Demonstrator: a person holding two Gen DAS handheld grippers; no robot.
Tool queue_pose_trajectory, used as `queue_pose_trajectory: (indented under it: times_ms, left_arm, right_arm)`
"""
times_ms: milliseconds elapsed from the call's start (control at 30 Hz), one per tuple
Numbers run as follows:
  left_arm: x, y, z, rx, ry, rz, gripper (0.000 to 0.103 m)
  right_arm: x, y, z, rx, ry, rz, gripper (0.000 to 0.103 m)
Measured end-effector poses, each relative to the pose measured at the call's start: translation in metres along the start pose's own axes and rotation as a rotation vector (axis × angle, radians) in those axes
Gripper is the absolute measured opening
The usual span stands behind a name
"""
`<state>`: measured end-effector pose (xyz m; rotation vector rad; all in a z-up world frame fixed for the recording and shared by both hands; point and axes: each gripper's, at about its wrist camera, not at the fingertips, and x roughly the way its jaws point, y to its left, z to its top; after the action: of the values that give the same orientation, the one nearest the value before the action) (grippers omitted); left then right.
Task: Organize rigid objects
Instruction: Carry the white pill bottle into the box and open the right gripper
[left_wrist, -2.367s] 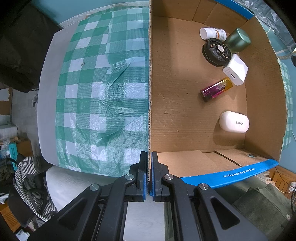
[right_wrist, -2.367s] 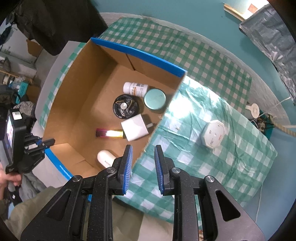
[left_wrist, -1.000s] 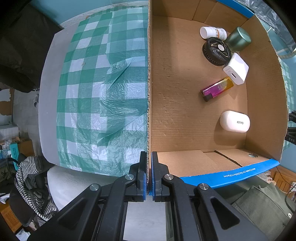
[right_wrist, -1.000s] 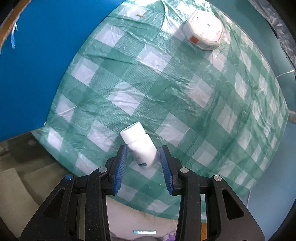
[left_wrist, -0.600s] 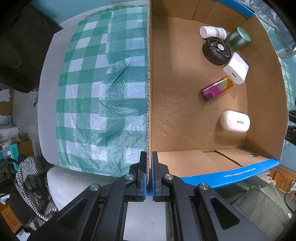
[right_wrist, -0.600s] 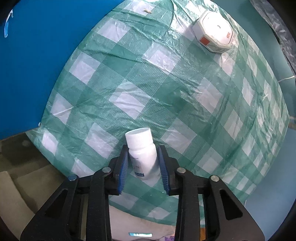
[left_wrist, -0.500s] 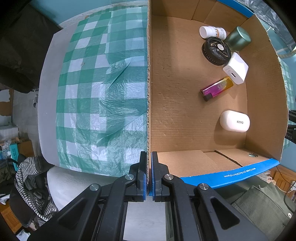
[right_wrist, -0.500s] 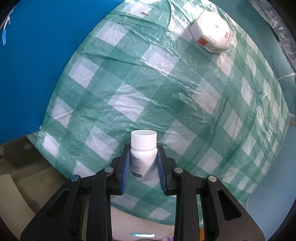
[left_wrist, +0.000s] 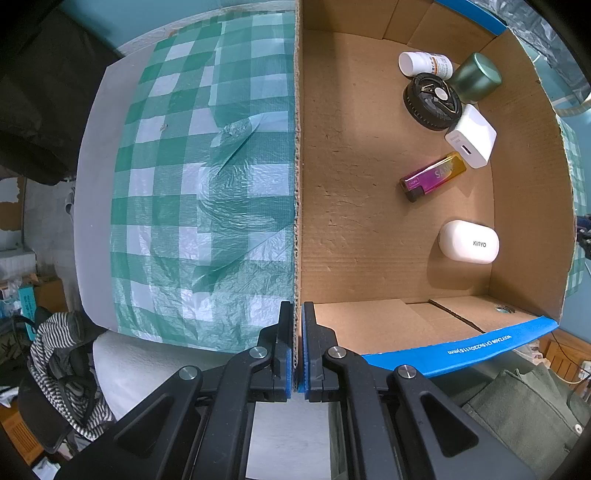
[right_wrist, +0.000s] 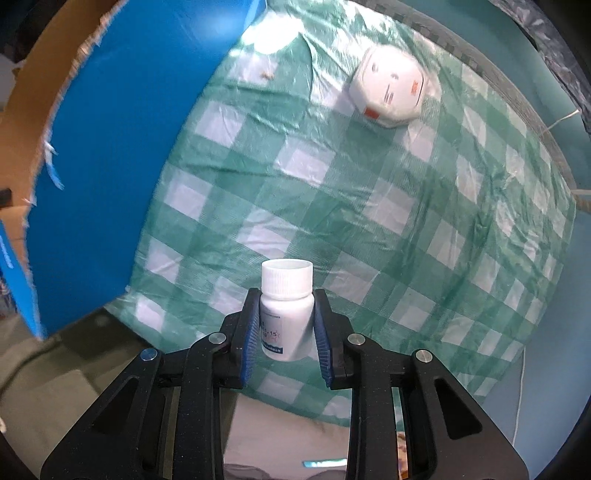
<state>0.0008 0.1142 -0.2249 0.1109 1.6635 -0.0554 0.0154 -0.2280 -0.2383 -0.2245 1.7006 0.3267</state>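
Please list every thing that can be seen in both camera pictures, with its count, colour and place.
cardboard box: 1, brown, blue outside, on the cloth
pill bottles: 2, white; one lying in the box, one held
tin: 1, green, in the box
round disc: 1, black, in the box
charger: 1, white, in the box
lighter: 1, purple-yellow, in the box
case: 1, white, in the box
octagonal box: 1, white-red, on the cloth
tablecloth: 1, green-white check
left gripper: black, blue pads, clamping the box wall
right gripper: black, blue pads, gripping the bottle

L tongs (left_wrist: 297, 347) clamped shut – R tongs (right_wrist: 284, 328) gripping.
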Motion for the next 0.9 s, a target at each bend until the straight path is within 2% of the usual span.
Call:
queue_pose_trajectory:
  times_ms: [167, 400, 533, 900]
  left_arm:
    - [0.001, 0.000, 0.000, 0.001, 0.000, 0.000, 0.004]
    - [0.002, -0.001, 0.000, 0.001, 0.000, 0.003, 0.004]
    - [0.002, -0.001, 0.000, 0.002, -0.001, 0.004, 0.004]
    - [0.002, -0.001, 0.000, 0.005, -0.003, 0.006, 0.004]
  right_arm:
    - [-0.027, 0.015, 0.010, -0.019, -0.018, 0.002, 0.027]
    - [-0.058, 0.016, 0.024, -0.052, -0.062, 0.016, 0.027]
    - [-0.066, 0.032, 0.021, -0.075, -0.089, 0.029, 0.027]
    - [-0.098, 0.075, 0.052, -0.157, -0.156, 0.052, 0.027]
